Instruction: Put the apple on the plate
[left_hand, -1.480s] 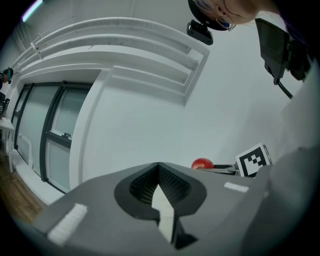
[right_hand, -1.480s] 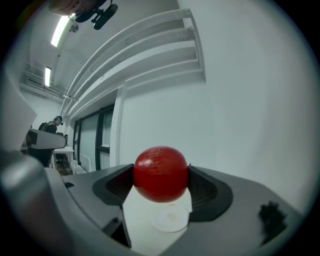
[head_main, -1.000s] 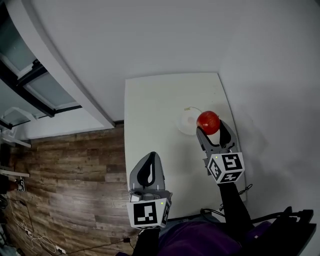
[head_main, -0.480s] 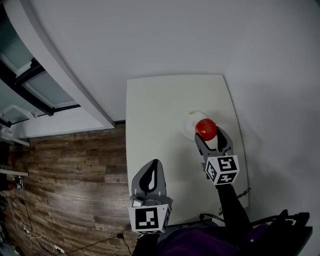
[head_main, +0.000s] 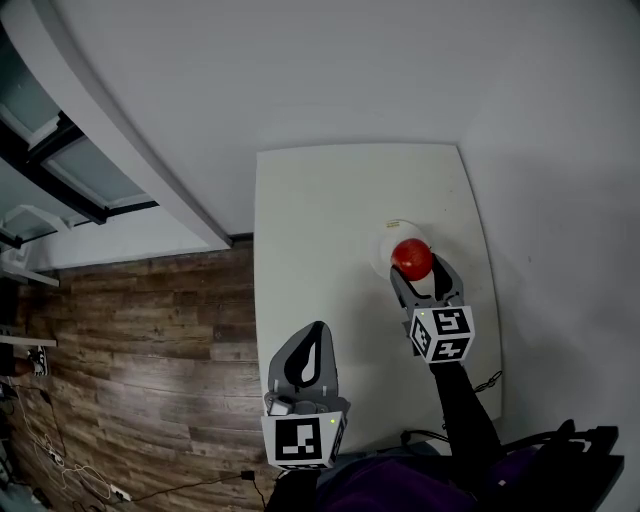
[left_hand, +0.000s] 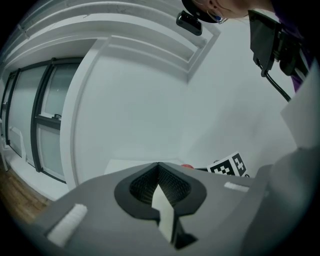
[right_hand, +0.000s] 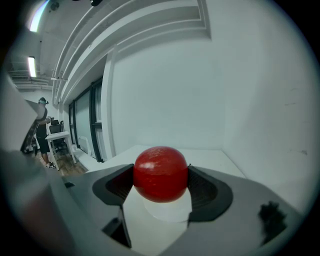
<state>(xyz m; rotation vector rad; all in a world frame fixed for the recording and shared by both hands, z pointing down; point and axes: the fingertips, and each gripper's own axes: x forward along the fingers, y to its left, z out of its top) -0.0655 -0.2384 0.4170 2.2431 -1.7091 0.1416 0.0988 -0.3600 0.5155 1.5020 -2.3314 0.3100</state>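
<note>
Apple (head_main: 411, 257), round, in right gripper (head_main: 419, 267), over plate (head_main: 384, 241)

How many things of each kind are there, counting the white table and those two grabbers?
apple: 1
plate: 1
table: 1
grippers: 2, the left gripper and the right gripper
Total: 5

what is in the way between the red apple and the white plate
Nothing visible. The right gripper holds the round red apple right over the small white round plate on the white table, with no other object between them.
</note>
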